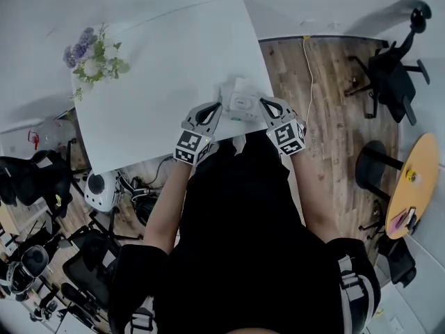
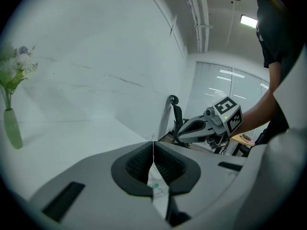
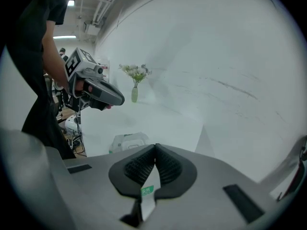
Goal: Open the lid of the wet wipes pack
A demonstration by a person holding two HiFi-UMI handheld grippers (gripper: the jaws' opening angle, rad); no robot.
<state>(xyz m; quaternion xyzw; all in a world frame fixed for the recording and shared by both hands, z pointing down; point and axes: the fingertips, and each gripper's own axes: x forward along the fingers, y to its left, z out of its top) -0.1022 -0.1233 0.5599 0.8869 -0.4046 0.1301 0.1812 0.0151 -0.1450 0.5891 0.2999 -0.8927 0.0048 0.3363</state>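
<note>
The pale soft-film wet wipes pack (image 1: pixel 242 103) w/ its white plastic lid (image 3: pixel 130 143) is seen lying on the white rectangular tabletop (image 1: pixel 174 68), at the near right corner close to the edge. It lies btwn the two gripper tips but is gripped by neither.

The left hand-held gripper (image 2: pixel 153 157) is closed, its dark ribbed pads brought together. Only a thin white strip w/ green print (image 2: pixel 159 189) is shown in the slit, and what it is can't be told. The right hand-held gripper (image 3: pixel 155 157) is likewise closed, w/ a similar strip in its slit.

Progress isn't settled by the pics. In the right gripper view the lid appears laid flat on the pack's top. In the head view a pale, raised-looking piece is seen at the pack's far side, poss. a lifted flap, poss. just the pack's body. The scene is thus judged to fit either a lid yet to be lifted or one already flipped w/ both grippers clear. No grip on the lid is shown.

The lid face is turned up. The long axis is judged to run approx left-right across the person, roughly along the tabletop's near edge, though this is left uncertain by foreshortening
</note>
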